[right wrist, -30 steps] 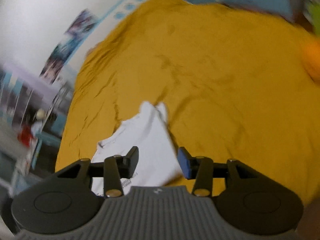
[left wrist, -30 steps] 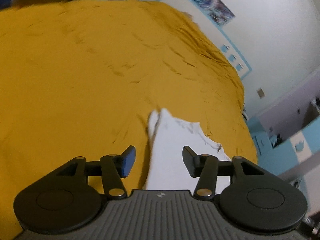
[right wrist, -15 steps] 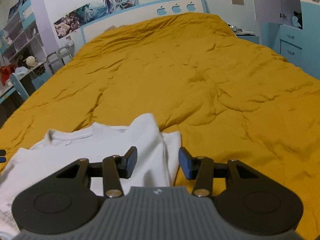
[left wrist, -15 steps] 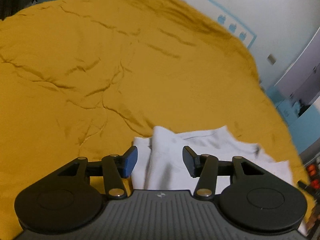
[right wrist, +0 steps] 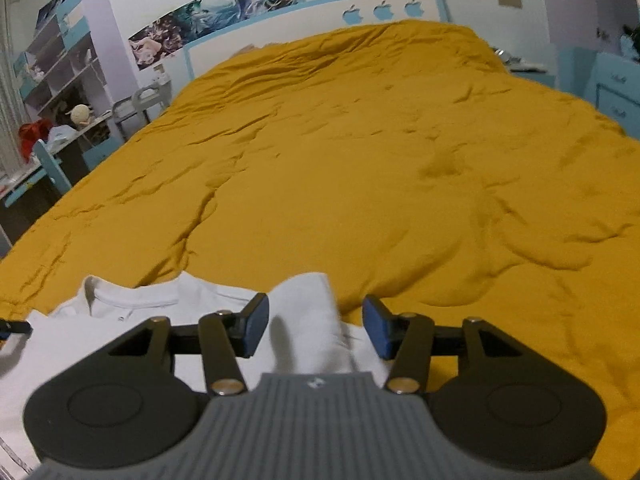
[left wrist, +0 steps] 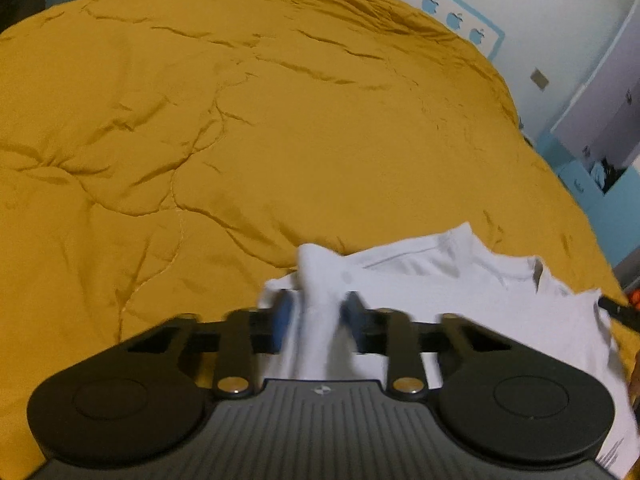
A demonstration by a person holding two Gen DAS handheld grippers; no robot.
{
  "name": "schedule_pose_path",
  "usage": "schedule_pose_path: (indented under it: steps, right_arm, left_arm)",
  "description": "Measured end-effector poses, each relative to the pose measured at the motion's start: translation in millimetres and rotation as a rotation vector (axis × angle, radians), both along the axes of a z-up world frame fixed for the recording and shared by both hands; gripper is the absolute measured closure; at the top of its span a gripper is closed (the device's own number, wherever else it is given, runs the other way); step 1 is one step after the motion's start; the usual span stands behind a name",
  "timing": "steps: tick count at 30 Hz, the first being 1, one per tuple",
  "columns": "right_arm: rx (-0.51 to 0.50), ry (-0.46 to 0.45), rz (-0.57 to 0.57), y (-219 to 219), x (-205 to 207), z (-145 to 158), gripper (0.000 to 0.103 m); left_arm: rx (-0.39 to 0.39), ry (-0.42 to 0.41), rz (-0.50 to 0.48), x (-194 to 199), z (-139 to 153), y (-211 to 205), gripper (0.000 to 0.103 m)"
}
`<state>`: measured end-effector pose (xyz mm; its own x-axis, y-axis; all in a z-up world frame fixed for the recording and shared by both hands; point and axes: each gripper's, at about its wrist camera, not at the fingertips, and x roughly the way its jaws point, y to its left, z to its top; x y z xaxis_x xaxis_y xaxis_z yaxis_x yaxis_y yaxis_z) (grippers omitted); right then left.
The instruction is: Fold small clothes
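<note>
A white T-shirt (left wrist: pixel 460 280) lies flat at the near edge of a mustard-yellow bedspread (left wrist: pixel 280 120), collar pointing away from me. In the left wrist view my left gripper (left wrist: pixel 316 316) is closing. Its blurred pads meet both sides of a raised fold at the shirt's left sleeve. In the right wrist view the same T-shirt (right wrist: pixel 140 320) spreads to the left on the bedspread (right wrist: pixel 360 160). My right gripper (right wrist: pixel 316 328) is also closing. The upstanding right sleeve fold (right wrist: pixel 308 308) stands between its blue pads, with a gap still showing beside the right pad.
The wrinkled bedspread runs far ahead to a white headboard with blue apple shapes (right wrist: pixel 380 10). Posters (right wrist: pixel 240 4) hang on the wall above it. Shelves and a cluttered desk (right wrist: pixel 60 92) stand left of the bed, blue drawers (right wrist: pixel 616 92) to its right.
Both grippers came down and rolled level over the shirt's two sleeves. The left jaws narrowed onto the sleeve fold; the right jaws narrowed a little around theirs.
</note>
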<state>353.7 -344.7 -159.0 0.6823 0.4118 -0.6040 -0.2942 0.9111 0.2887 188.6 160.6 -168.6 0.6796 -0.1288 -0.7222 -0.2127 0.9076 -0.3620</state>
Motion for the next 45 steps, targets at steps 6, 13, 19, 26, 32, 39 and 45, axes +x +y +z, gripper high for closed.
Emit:
schedule_pose_path:
  steps: [6, 13, 19, 26, 32, 39, 45]
  right_arm:
    - [-0.020, -0.043, -0.063, 7.3, 6.2, 0.6, 0.100]
    - [-0.033, 0.016, -0.132, 5.0, -3.8, 2.7, 0.070]
    - [0.159, 0.044, -0.047, -54.9, -100.8, 45.5, 0.058]
    - [0.090, 0.130, -0.045, -82.6, -190.8, 34.6, 0.049]
    - [0.080, 0.124, -0.097, -78.5, -193.9, 22.7, 0.049]
    - [0.081, 0.141, -0.089, -66.8, -186.3, 16.5, 0.102]
    - [0.069, 0.089, -0.100, -68.8, -193.4, 25.3, 0.102]
  left_arm:
    - [0.061, -0.153, 0.042, -8.6, 20.4, -7.9, 0.093]
    - [-0.025, -0.013, 0.105, 3.7, 4.0, 3.3, 0.085]
    - [-0.136, -0.081, 0.124, -67.3, 47.2, 16.2, 0.063]
    - [-0.301, -0.123, 0.196, -186.0, 48.9, 21.9, 0.040]
    - [-0.270, -0.033, 0.170, -198.6, 33.1, 10.1, 0.033]
    - [-0.291, -0.064, 0.121, -176.8, 23.9, -5.9, 0.034]
    - [-0.300, -0.037, 0.133, -177.7, 17.8, -17.9, 0.090]
